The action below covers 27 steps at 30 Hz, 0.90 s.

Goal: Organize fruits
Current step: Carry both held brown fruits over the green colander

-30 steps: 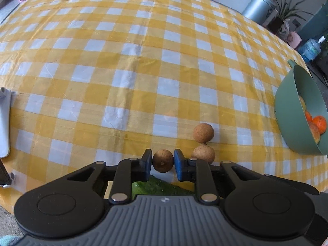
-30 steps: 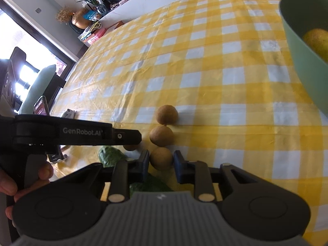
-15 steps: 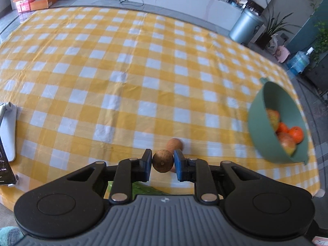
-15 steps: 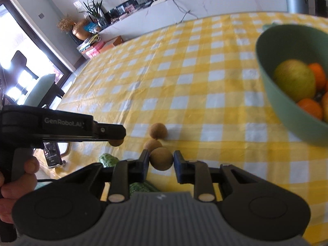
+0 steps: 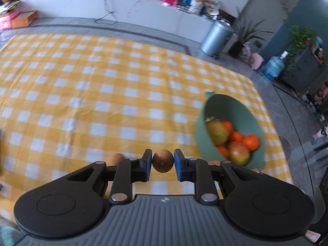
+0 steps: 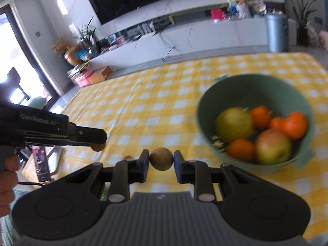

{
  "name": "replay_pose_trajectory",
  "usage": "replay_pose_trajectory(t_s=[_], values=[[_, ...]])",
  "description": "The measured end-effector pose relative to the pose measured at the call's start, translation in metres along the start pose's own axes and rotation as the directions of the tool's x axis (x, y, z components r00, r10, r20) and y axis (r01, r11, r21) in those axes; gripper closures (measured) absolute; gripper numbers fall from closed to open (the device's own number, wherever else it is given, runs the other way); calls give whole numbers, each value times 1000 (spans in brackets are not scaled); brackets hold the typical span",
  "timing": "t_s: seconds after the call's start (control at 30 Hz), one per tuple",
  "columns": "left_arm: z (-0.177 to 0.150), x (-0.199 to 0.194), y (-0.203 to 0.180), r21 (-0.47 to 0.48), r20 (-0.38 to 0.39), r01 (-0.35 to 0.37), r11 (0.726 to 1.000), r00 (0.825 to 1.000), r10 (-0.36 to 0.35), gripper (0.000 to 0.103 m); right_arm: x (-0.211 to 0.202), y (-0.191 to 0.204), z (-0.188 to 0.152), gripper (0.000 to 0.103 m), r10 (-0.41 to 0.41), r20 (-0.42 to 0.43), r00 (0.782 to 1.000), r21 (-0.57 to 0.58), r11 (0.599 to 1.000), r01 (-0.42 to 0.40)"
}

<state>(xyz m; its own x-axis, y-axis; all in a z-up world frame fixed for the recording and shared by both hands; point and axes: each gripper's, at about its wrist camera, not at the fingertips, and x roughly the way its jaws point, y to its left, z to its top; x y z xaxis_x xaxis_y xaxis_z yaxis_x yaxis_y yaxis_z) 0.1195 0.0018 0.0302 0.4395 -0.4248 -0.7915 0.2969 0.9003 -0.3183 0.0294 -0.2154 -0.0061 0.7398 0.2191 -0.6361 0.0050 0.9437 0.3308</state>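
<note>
Left tongs [image 5: 163,161] pinch one brown fruit [image 5: 163,160]; right tongs [image 6: 161,162] pinch another brown fruit [image 6: 161,161]. Only the right view shows the hand [image 6: 7,176].

Left gripper [image 5: 163,162] clamped on a small brown fruit [image 5: 163,161], above a yellow checked tablecloth [image 5: 102,94].

The fruit sits pinched between the two blue pads [image 5: 178,164] at lower centre of the frame. To the right, a green bowl [image 5: 242,110] holds a yellowish-green fruit [image 5: 217,131], several oranges [image 5: 251,142] and a reddish-green apple [image 5: 238,152]. Another small brown fruit [image 5: 117,158] lies on the cloth just left of the fingers, blurred. Beyond the table, upper right, stand a silver bin [image 5: 216,38] and potted plants [image 5: 246,34].
</note>
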Motion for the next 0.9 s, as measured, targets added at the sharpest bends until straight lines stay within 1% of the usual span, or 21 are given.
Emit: replay_pose_trajectory(t_s=[0.17,0.3,0.47,0.53,0.73,0.9], values=[[1,10,-40,83,-8,45,996,999,-44,78,-20,-31,4,81,-70,52,996,18,997,69],[2,24,-64,121,-30,85,989,996,-82,78,-28,-56,5,81,-128,74,989,44,991,125],[5,47,-86,152,-65,103,983,993,-94,78,-26,-72,4,81,-157,84,984,59,986,153],[5,55,-93,162,-74,97,982,993,-86,78,-20,-74,3,81,-153,79,985,64,987,148],[9,73,-105,208,-91,49,977,995,-31,78,-8,-79,3,81,-144,63,988,87,987,139],[11,85,-112,270,-102,13,963,995,15,78,-1,-81,4,81,-140,53,989,92,987,135]])
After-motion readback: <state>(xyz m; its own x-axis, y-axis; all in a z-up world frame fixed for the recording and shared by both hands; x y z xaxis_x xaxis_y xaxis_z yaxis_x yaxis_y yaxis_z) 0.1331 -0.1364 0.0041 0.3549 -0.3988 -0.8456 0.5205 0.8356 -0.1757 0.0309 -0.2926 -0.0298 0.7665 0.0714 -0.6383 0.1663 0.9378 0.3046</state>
